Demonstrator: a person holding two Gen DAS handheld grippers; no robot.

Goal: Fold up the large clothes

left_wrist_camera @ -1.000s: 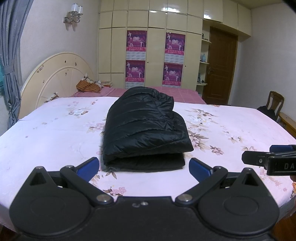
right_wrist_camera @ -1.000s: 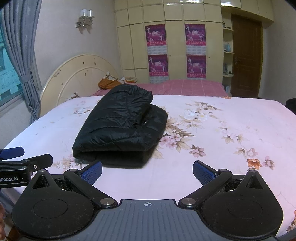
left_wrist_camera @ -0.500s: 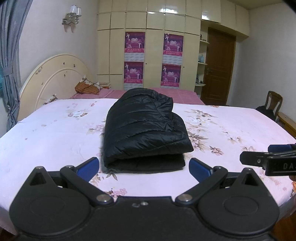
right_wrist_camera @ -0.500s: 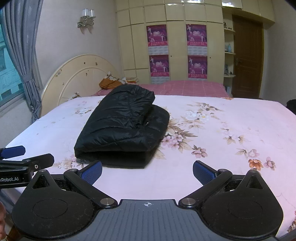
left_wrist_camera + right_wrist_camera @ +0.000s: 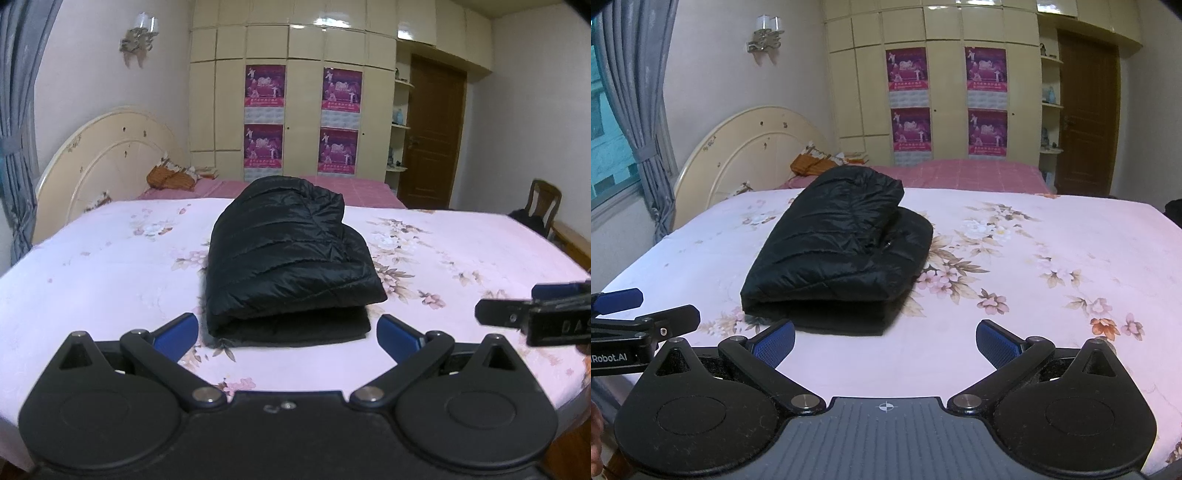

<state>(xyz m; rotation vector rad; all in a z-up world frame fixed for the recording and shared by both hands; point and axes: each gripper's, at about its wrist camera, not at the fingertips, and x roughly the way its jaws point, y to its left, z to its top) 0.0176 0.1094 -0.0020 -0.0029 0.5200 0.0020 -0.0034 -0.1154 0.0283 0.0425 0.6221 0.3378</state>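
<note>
Both held low at the near edge of the bed [image 5: 92,280], jaws spread wide and empty: left gripper [image 5: 288,328], right gripper [image 5: 884,341]. Dead ahead of the left, ahead and left of the right, a black puffer jacket [image 5: 288,258] folded into a thick bundle, long axis running away toward the far wardrobe [image 5: 945,85]. Left seemingly nearer; folding apparently complete.

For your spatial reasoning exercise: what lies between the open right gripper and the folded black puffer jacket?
Only a bare strip of pink floral bedsheet separates the right gripper from the folded black puffer jacket, as the right wrist view shows.
</note>
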